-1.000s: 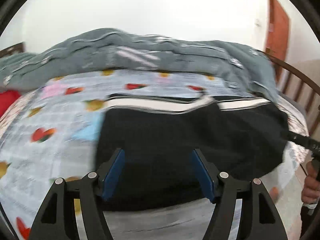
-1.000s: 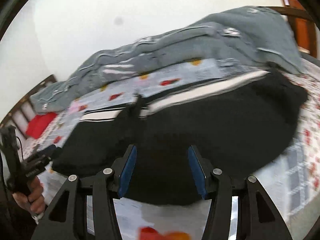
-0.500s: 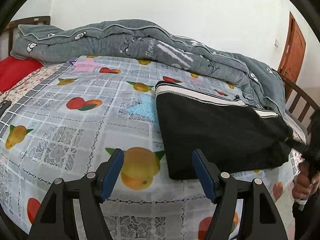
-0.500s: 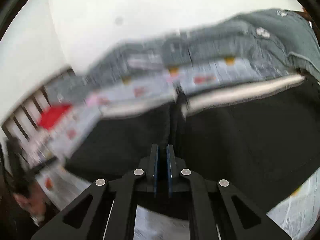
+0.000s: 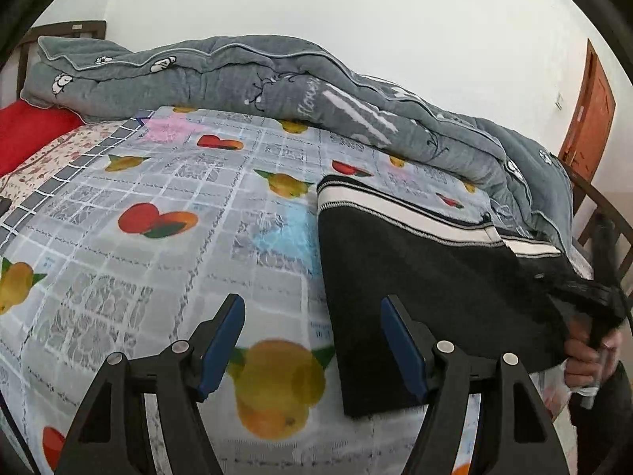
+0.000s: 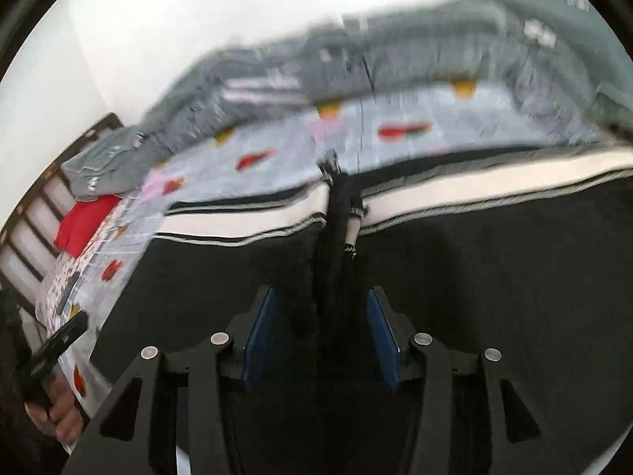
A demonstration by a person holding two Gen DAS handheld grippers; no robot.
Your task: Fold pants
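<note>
A bed [image 5: 118,261] carries everything, its top covered by a grey checked sheet printed with fruit. Black pants [image 5: 427,289] with a white striped band lie flat on the sheet. Behind the pants, a rumpled grey quilt [image 5: 277,75] stretches along the bed's far side. A red pillow [image 5: 27,130] lies well left of the pants.

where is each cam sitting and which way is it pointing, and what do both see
Left wrist: rides the left gripper, angled down across the fruit-print bedsheet toward the grey quilt; its open fingers and the person's right hand show.
Right wrist: rides the right gripper, aimed down over the black pants; its open fingers straddle a raised fold, and the left hand shows.
Shared: pants, striped waistband, quilt, sheet, red pillow.
</note>
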